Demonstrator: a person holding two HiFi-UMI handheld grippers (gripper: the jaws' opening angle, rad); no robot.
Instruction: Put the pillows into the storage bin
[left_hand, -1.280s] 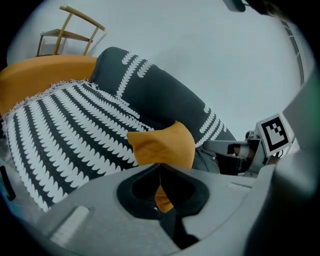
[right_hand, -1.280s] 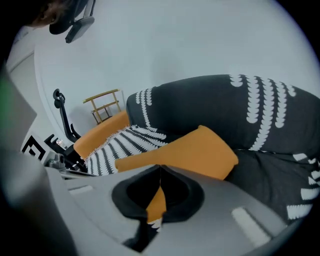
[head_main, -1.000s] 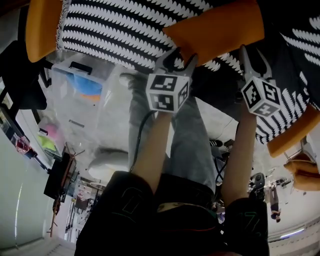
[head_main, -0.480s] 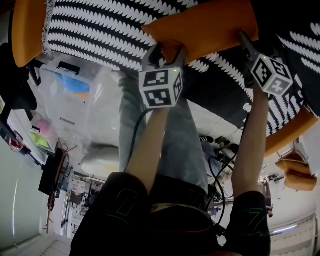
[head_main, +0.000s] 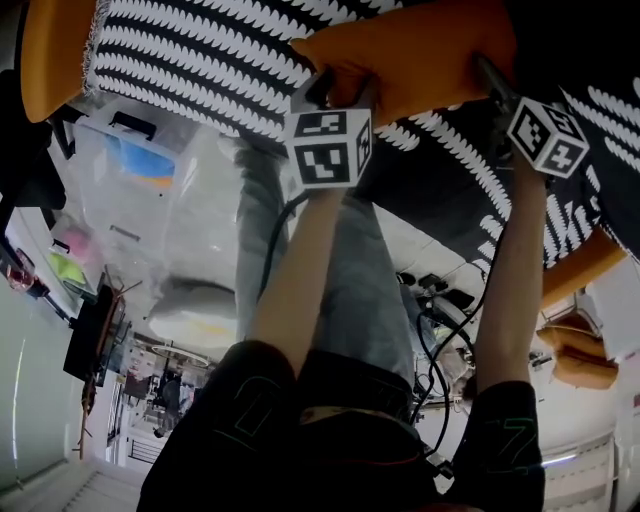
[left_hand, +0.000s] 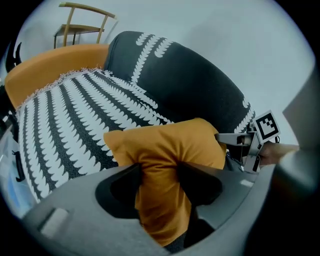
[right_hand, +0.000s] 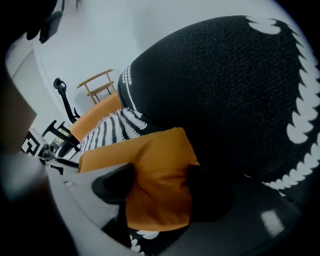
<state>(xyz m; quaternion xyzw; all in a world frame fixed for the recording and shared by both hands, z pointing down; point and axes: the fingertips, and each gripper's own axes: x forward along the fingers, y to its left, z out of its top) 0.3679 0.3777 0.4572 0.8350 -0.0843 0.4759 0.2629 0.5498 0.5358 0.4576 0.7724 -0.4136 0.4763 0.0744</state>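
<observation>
An orange pillow (head_main: 420, 50) lies on black-and-white patterned pillows (head_main: 200, 60) at the top of the head view. My left gripper (head_main: 338, 88) is at its left end. In the left gripper view the jaws have just been closing and pinch a waist into the orange fabric (left_hand: 170, 145); the left gripper (left_hand: 160, 180) is shut on it. My right gripper (head_main: 492, 80) is at the pillow's right end. Its jaws have just been opening and the right gripper (right_hand: 160, 187) stands wide, with the pillow's corner (right_hand: 150, 155) between them. The clear storage bin (head_main: 140, 190) stands lower left.
A large dark patterned pillow (left_hand: 190, 85) rises behind the orange one and fills the right gripper view (right_hand: 225, 100). Orange cushions sit at the far left (head_main: 55, 50) and right (head_main: 585, 270). A wooden chair (left_hand: 80, 22) stands behind. Cables (head_main: 440, 330) lie on the floor.
Both grippers have moved up the picture onto the orange pillow. The left one now bites its left end, and the right one has come over its right end.
</observation>
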